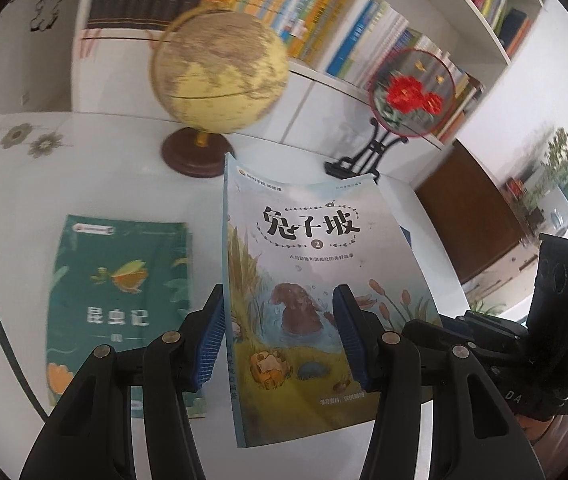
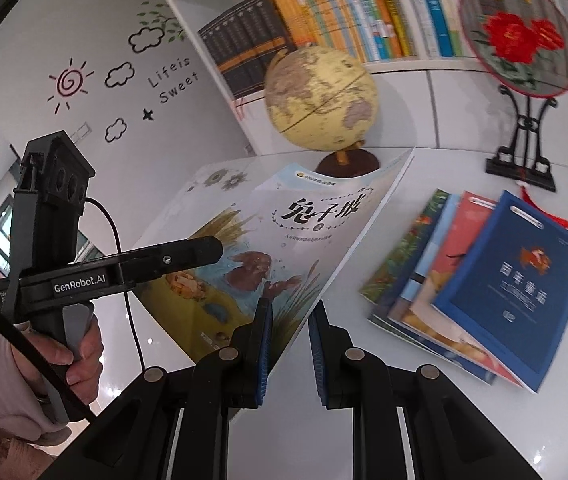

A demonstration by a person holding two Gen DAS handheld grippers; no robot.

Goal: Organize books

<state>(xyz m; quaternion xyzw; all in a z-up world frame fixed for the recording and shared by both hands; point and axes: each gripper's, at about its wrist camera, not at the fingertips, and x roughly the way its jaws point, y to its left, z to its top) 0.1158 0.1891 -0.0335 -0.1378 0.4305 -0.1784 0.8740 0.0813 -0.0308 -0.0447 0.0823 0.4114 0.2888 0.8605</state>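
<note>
A pale blue picture book with a brown animal on its cover (image 1: 315, 280) is held tilted above the white table. My left gripper (image 1: 280, 336) is open, its blue pads on either side of the book's lower part. My right gripper (image 2: 289, 344) has the book's right edge (image 2: 284, 248) between its pads, with a gap still showing. The left gripper also shows in the right wrist view (image 2: 188, 256) beside the cover. A green book (image 1: 120, 304) lies flat on the left. A fanned stack with a dark blue book on top (image 2: 499, 284) lies on the right.
A globe (image 1: 220, 76) on a brown base stands at the back of the table (image 1: 24, 216). A round red-flower fan on a black stand (image 2: 519, 40) is at the back right. A white bookshelf full of books (image 2: 343, 12) lines the wall behind.
</note>
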